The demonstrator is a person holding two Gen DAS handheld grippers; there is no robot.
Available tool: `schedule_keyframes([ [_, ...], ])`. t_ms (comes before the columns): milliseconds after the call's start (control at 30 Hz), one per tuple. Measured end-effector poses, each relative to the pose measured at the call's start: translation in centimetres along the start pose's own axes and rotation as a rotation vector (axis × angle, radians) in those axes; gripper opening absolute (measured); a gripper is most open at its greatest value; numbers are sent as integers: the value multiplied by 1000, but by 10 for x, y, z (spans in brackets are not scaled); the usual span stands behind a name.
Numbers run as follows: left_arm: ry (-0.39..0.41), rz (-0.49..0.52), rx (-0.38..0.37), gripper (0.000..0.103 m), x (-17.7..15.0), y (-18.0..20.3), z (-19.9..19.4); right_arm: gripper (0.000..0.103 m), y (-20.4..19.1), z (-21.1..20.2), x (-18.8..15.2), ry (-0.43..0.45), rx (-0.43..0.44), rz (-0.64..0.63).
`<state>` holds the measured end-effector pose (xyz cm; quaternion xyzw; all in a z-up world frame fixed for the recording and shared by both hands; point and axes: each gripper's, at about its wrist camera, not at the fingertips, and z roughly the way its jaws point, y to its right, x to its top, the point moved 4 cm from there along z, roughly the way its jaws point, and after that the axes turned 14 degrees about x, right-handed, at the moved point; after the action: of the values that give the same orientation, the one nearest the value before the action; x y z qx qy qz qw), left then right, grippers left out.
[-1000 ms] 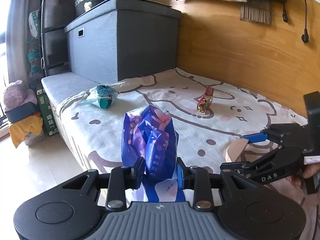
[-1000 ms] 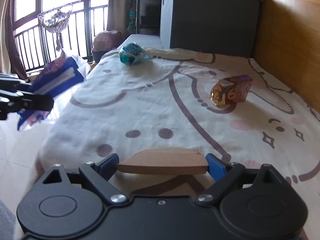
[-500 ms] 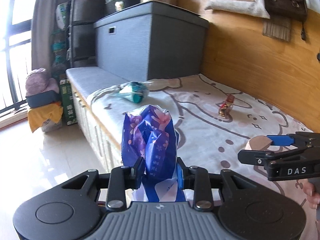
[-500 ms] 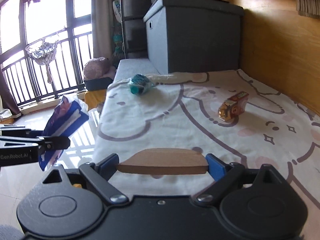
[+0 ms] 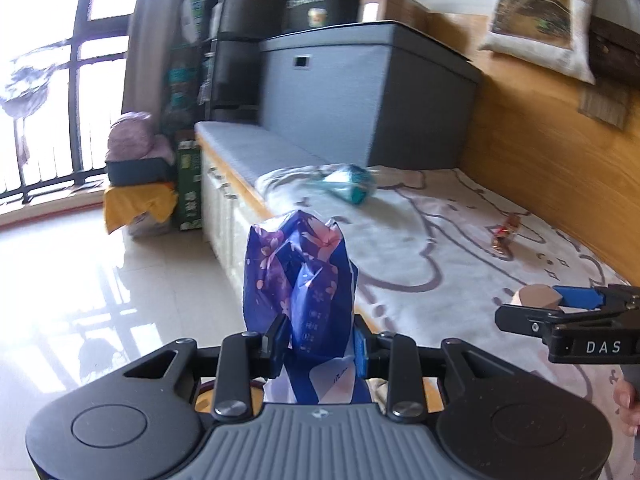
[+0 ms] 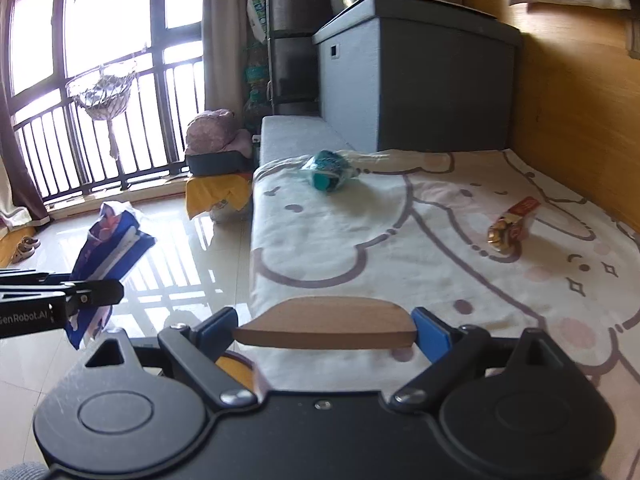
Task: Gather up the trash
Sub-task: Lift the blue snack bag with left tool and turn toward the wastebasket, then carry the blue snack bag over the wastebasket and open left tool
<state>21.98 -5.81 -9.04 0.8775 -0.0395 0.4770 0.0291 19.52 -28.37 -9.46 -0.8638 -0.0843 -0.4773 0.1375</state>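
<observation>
Right wrist: teal wrapper, red-gold wrapper on bedsheet.

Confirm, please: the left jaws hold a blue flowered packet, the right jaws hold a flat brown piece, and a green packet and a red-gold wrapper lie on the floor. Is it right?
Not fully. The green packet and the red-gold wrapper lie on the bed sheet, not on the floor, as the right wrist view shows. The rest holds: the left jaws hold the blue flowered packet, the right jaws the flat brown piece.
</observation>
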Motion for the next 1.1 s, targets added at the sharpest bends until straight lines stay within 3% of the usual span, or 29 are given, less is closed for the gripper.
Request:
schedule_keyframes([
  [367, -50, -116, 77, 34, -27, -66, 7, 93, -56, 34, -12, -60, 60, -22],
  [667, -127, -211, 108, 34, -59, -104, 35, 93, -85, 67, -25, -131, 112, -11],
  [1100, -336, -388, 69, 34, -114, -131, 112, 93, -108, 133, -55, -256, 166, 97],
])
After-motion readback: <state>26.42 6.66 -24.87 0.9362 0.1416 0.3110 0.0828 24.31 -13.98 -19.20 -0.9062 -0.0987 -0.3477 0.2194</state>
